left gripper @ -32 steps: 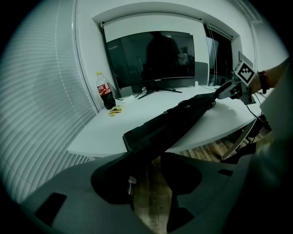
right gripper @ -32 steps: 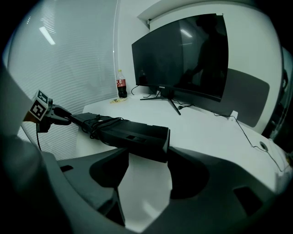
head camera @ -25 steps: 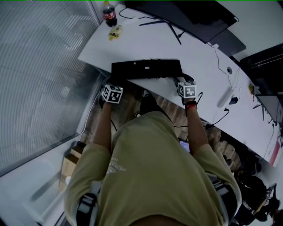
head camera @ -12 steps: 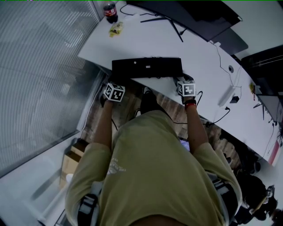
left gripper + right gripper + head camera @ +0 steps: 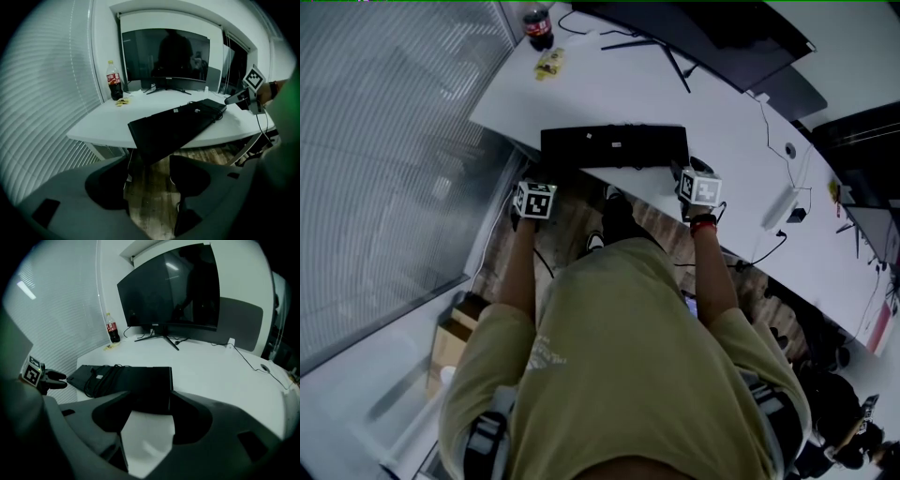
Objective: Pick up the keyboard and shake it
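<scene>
The black keyboard [image 5: 614, 147] lies underside up on the white desk [image 5: 581, 94], with its left end sticking out past the desk's edge. My left gripper [image 5: 542, 180] hangs just short of that end. Its jaws are opening, and in the left gripper view only floor shows between them [image 5: 149, 171], with the keyboard [image 5: 173, 126] ahead. My right gripper [image 5: 690, 172] stands open at the other end. In the right gripper view the keyboard's end [image 5: 140, 380] sits between the jaw tips [image 5: 150, 401] without being pressed. A bundled cable [image 5: 101, 376] rests on the keyboard.
A large dark monitor [image 5: 703, 33] stands at the back of the desk. A cola bottle [image 5: 534, 23] and a yellow wrapper [image 5: 547, 64] sit at the far left corner. Cables run over the right side [image 5: 778, 202]. Window blinds [image 5: 384, 169] close off the left, with a cardboard box [image 5: 450, 342] on the floor.
My left gripper has let go of the keyboard's left end and eased back a little, jaws wider. The keyboard stays on the desk. The right gripper has barely moved.
</scene>
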The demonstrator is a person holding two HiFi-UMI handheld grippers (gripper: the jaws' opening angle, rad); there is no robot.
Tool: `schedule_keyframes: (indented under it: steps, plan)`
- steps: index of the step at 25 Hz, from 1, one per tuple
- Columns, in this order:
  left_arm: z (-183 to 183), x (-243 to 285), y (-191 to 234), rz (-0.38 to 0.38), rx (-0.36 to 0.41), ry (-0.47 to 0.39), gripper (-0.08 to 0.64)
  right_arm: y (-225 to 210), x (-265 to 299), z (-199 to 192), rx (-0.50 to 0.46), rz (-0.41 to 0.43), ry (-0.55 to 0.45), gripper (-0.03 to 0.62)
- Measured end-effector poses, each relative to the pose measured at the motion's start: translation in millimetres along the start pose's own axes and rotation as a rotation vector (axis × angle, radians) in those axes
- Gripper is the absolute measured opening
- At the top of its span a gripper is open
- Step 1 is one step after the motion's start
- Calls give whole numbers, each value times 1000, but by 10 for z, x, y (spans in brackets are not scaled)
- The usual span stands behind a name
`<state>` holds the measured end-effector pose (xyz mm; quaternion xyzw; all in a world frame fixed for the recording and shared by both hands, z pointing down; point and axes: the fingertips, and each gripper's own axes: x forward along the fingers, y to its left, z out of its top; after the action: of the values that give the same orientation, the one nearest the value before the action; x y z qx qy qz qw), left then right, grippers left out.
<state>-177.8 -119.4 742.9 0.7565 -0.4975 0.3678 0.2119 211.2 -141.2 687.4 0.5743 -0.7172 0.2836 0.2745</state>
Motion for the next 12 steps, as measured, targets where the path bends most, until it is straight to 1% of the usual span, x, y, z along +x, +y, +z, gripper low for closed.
schedule_keyframes:
  steps: [4, 7, 12]
  plan:
    - [318, -227, 98, 29, -45, -62, 275, 203, -69, 380, 16, 43, -80, 268]
    - [650, -331, 107, 23, -74, -130, 275, 371, -86, 607, 13, 61, -114, 267]
    - [1202, -445, 37, 1, -81, -228, 273, 617, -95, 998, -1, 111, -182, 256]
